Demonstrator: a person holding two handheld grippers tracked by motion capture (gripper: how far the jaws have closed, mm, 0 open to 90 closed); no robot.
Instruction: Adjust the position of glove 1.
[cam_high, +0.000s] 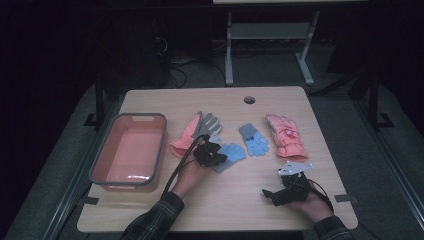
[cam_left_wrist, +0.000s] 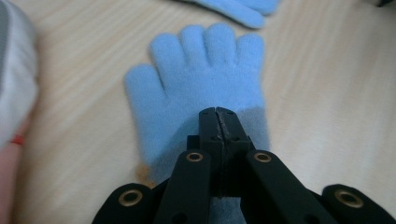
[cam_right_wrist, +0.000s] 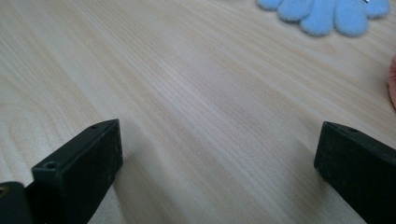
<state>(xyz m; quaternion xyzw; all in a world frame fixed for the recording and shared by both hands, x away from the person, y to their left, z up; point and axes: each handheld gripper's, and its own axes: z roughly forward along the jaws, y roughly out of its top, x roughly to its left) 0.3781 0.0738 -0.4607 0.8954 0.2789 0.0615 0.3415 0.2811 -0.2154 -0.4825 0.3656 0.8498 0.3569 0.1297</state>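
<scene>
1. The counter (cam_high: 210, 200) is pale wood, with a pink bin (cam_high: 129, 150) standing at its left side.
2. A pink padded glove (cam_high: 286, 136) lies toward the right, and a grey-and-pink glove (cam_high: 192, 131) near the middle.
3. Two light blue gloves lie between them: the far blue glove (cam_high: 253, 139) lies by itself, and the near blue glove (cam_left_wrist: 196, 79) lies flat, fingers pointing away.
4. The left tool (cam_left_wrist: 218, 114) is clenched, its jaws pressed together on the near blue glove's cuff.
5. The right tool (cam_right_wrist: 219, 154) is released, its jaws wide apart over bare wood.
</scene>
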